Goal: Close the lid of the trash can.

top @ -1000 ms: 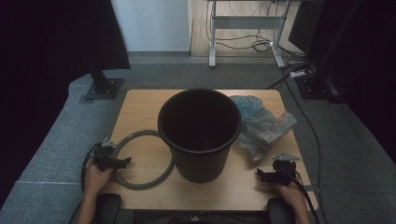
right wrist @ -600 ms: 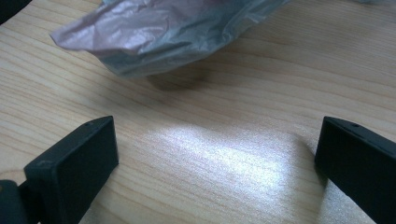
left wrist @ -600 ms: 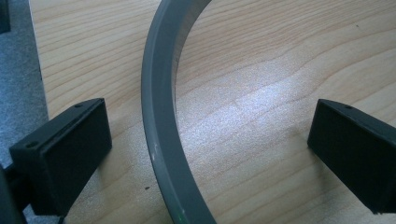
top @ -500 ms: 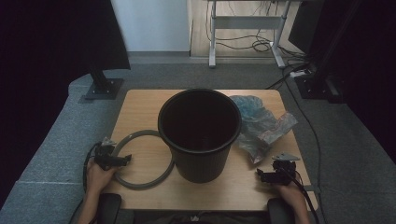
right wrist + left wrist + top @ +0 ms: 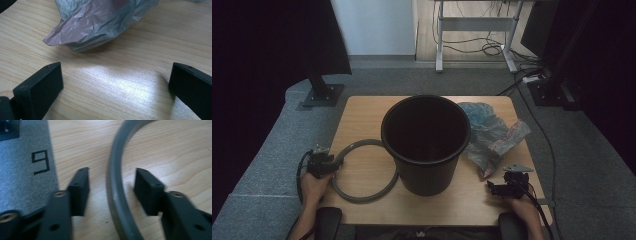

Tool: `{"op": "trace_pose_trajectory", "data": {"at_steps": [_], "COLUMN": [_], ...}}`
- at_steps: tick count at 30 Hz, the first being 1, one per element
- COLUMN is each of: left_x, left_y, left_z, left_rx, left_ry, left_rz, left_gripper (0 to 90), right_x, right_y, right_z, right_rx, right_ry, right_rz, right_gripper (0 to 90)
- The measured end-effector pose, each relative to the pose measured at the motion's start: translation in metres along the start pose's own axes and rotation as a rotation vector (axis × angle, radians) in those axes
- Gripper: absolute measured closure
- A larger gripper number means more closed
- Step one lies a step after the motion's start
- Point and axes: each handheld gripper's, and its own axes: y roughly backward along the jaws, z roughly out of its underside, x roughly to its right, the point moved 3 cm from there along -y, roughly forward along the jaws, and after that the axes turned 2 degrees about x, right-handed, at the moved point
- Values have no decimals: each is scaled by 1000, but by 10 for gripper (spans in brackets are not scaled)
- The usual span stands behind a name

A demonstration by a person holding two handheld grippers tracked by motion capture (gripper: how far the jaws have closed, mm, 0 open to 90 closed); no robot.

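- Overhead, a tall black plastic bucket [image 5: 426, 145] stands mid-table on the light wooden table [image 5: 362, 112], a grey plastic ring [image 5: 362, 172] beside it left, a crumpled translucent plastic bag [image 5: 492, 135] right.
- Left gripper [image 5: 111, 192]: 2 jaws spread, straddling the ring's band without touching.
- Right gripper [image 5: 116, 85]: jaws wide apart over bare wood, near the bag.

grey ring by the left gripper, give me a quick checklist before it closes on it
1. Left gripper open: ok.
2. Grey ring between its jaws: ok.
3. Jaws touching the ring: not ok, a gap on both sides.
4. Ring free of the black bucket: cannot tell, its far side runs behind the bucket.
5. Right gripper open and holding nothing: ok, with the plastic bag ahead of it.
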Motion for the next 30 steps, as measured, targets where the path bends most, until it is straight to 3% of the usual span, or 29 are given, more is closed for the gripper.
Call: {"op": "trace_pose_trajectory", "data": {"at_steps": [2,5,7,11,16,24,30], "left_x": [-1,-4,-5,-6,-12,-23,-24], "left_y": [0,1,2,2,3,11,18], "left_z": [0,-2,-2,-3,-2,0,-5], "left_rx": [-2,-16,-21,-33,-26,-11,0], "left_ry": [6,37,38,38,101,170,167], "left_rz": [-3,-14,-7,-1,54,104,124], "left_gripper": [595,749,770,784,789,790,790], "right_x": [0,0,0,0,0,0,0], "right_y": [0,0,0,0,0,0,0], "right_z": [0,0,0,0,0,0,0], "right_rx": [0,0,0,0,0,0,0], "right_ry": [0,0,0,0,0,0,0], "right_rz": [0,0,0,1,0,0,0], "right_gripper": [0,0,0,0,0,0,0]}}
